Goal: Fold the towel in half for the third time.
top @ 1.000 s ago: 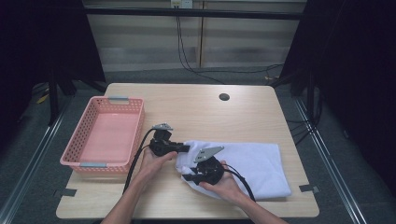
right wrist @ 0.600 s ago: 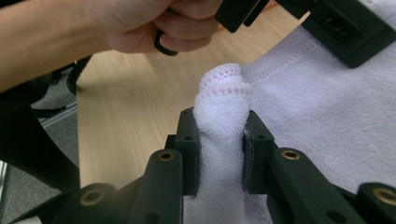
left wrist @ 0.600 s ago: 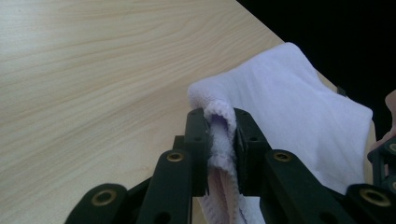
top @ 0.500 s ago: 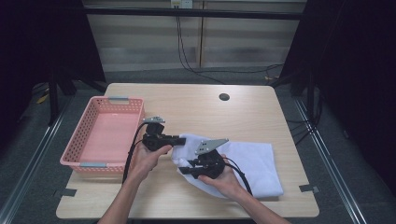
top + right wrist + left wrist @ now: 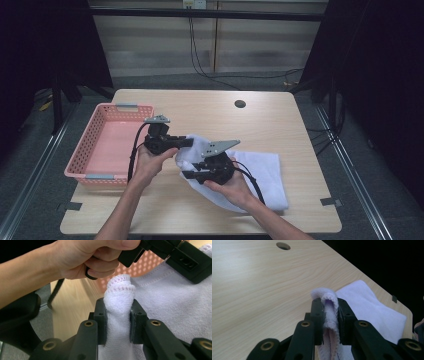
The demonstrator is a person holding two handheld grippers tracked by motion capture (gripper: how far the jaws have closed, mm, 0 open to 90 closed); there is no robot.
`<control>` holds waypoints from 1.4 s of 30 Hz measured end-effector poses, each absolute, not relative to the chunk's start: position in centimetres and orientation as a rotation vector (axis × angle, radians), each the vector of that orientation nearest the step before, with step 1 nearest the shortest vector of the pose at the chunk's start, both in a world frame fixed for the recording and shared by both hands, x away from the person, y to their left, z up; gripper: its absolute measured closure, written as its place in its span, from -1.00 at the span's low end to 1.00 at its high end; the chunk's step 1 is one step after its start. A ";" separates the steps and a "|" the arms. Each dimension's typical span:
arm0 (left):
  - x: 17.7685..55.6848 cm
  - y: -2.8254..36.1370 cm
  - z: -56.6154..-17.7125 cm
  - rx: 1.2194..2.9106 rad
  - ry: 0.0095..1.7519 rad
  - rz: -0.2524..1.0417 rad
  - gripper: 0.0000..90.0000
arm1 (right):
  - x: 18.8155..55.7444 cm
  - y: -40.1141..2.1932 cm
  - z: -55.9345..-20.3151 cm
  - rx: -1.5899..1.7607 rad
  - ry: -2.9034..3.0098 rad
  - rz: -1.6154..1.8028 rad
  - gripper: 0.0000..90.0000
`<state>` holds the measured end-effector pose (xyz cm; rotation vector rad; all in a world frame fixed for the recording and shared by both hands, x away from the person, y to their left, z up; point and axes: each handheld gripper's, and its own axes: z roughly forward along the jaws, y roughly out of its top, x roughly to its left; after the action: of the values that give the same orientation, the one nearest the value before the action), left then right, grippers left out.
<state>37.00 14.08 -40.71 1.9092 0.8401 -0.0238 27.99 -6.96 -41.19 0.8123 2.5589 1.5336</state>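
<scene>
Table (image 5: 280, 125), with the pink basket (image 5: 102, 145) on its left part and the white towel (image 5: 265, 172) spread across its near middle. I hold the towel with both grippers; the step in hand, as I judge it, is lifting one edge of the cloth clear of the tabletop, either to fold it or to carry it toward the basket.

Left gripper (image 5: 182, 142): jaws clamped on a fold of the towel, which stands up between the pads and curls over their tips in the left gripper view (image 5: 329, 312). Beyond the jaw tips the rest of the cloth lies flat on the wood.

Right gripper (image 5: 189, 174): jaws likewise shut upon a bunched, stitched hem of the towel (image 5: 118, 305), the fabric filling the gap between them. Just past the tips I see the person's left hand (image 5: 87, 258) and its gripper, with the basket's mesh behind.

The two grips sit close together on the same raised edge; the far part of the towel rests on the table to the right of the right jaws.

Next move, in my judgement: keep both clamps firm and draw the grips apart along the hem, so the edge comes taut before the cloth is raised further.
</scene>
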 end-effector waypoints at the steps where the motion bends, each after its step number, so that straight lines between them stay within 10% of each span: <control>1: 36.9 14.4 -40.3 1.913 0.843 -0.017 0.72 | 28.0 -6.7 -40.9 0.814 2.553 1.548 0.62; 14: 37.0 15.7 -36.2 1.945 0.873 0.097 0.72 | 28.1 -4.0 -37.3 0.764 2.444 1.693 0.62; 42: 36.9 1.4 -45.0 2.060 0.771 -0.126 0.58 | 23.6 -18.5 -46.2 1.112 2.409 1.550 0.20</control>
<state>36.85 1.38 -44.99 2.0603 0.7715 -0.1257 23.62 -18.54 -46.18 1.1120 2.4093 1.5495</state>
